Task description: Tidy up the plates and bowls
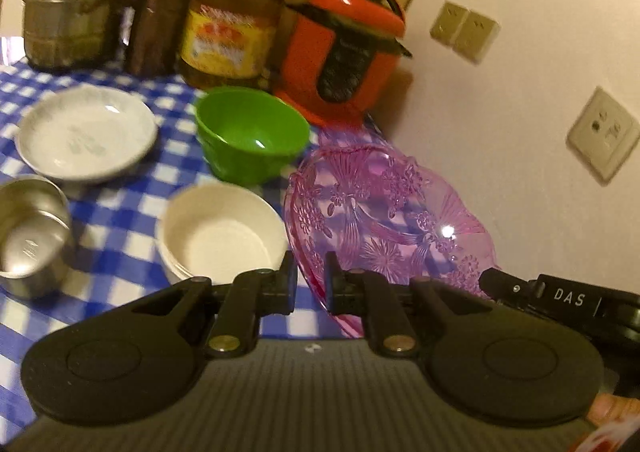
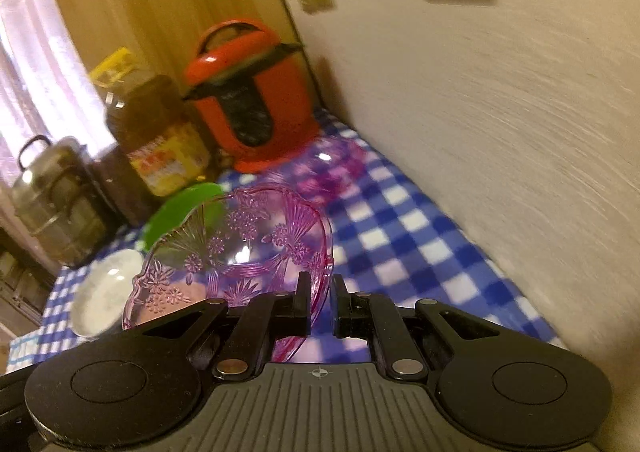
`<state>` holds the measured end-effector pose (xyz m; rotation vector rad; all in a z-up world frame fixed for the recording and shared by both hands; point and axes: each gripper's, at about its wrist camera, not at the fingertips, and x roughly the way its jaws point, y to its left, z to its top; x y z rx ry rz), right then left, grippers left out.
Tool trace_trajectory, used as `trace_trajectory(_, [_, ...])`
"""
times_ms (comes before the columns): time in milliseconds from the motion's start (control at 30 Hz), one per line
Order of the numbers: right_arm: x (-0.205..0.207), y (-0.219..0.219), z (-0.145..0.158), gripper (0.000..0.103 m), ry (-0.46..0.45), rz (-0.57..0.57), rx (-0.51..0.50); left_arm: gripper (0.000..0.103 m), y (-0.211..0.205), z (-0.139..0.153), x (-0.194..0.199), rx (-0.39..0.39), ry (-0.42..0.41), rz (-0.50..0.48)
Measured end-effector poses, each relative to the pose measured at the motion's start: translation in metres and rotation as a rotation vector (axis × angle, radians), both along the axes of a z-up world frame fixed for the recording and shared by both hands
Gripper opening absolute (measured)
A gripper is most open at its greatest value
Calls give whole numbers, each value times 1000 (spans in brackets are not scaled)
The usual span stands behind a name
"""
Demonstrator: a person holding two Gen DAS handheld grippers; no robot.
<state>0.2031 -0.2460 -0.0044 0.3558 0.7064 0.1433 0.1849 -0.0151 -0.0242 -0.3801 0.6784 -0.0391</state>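
Note:
A pink patterned glass plate [image 1: 384, 212] hangs tilted above the blue checked tablecloth [image 1: 116, 212], close to the wall. My left gripper [image 1: 310, 284] is shut on its near rim. My right gripper [image 2: 320, 304] is shut on the rim of the same pink plate [image 2: 232, 252] at the other side, and its black tip [image 1: 488, 278] also shows in the left wrist view. On the cloth stand a white plate [image 1: 86, 132], a green bowl [image 1: 250, 132], a white bowl [image 1: 220, 232] and a steel cup [image 1: 30, 232]. The green bowl [image 2: 176, 212] and white plate [image 2: 104, 292] lie behind the pink plate in the right wrist view.
Along the back stand a red rice cooker [image 1: 344, 52], a big oil bottle [image 1: 236, 20], a dark canister [image 1: 156, 28] and a stacked steel container [image 1: 76, 0]. A wall with sockets [image 1: 600, 132] borders the table on the right. A fingertip [image 1: 612, 408] shows at the bottom right.

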Motion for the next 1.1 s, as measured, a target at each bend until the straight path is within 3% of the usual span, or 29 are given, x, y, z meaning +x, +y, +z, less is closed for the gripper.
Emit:
trace_trajectory(400, [33, 119, 15, 9, -47, 177, 52, 12, 108, 29, -3, 64, -28, 173])
trace_trajectory(767, [75, 207, -14, 9, 2, 273, 64, 12, 183, 12, 8, 88, 5, 271])
trace_trajectory(1100, [111, 264, -46, 9, 34, 324, 59, 12, 236, -12, 37, 122, 50, 295])
